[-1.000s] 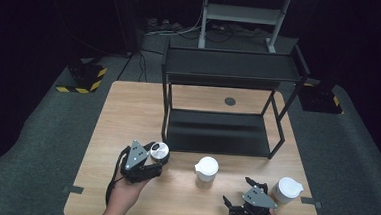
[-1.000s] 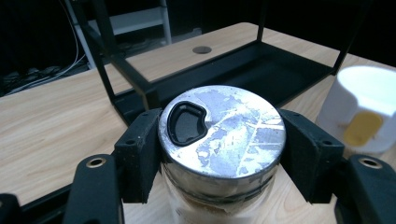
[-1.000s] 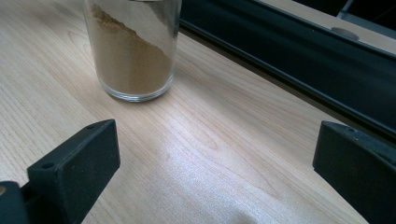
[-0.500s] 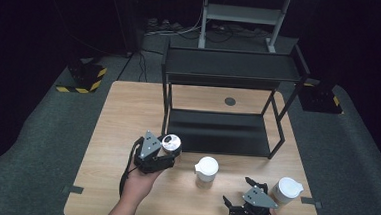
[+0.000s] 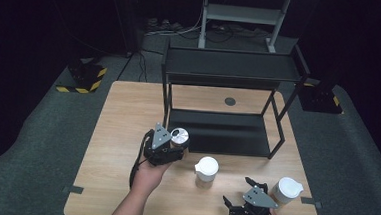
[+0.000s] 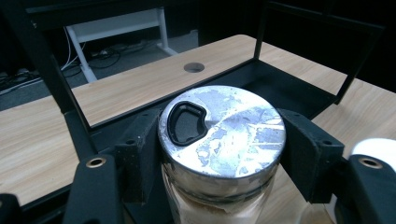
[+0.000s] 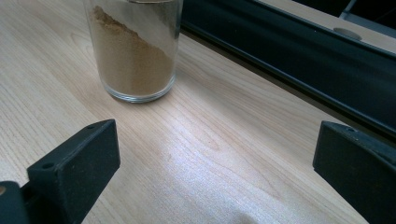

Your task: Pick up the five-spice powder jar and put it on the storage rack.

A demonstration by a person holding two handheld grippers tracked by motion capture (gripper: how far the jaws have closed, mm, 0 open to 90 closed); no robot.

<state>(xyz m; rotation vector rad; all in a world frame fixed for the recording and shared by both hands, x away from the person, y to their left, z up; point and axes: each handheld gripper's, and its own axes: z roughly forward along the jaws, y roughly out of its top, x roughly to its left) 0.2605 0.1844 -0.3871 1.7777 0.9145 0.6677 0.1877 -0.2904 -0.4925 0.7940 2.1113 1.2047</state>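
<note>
The left tongs (image 5: 175, 142) pinch a jar (image 6: 222, 135) upright, just in front of the black shelf (image 5: 217, 131). The shelf's low board lies straight ahead. The right tongs (image 5: 251, 199) stay spread, farther from the shelf.

we look down on a light wooden table (image 5: 122, 133) with a round cable hole (image 5: 230, 101) near its far edge. a black two-tier metal rack (image 5: 231, 70) stands on the far half. grey carpet (image 5: 41, 143) surrounds it. beyond, a pale metal stand (image 5: 241, 15), floor cables (image 5: 168, 28) and a yellow-black striped base (image 5: 85, 76) sit in darkness.
</note>
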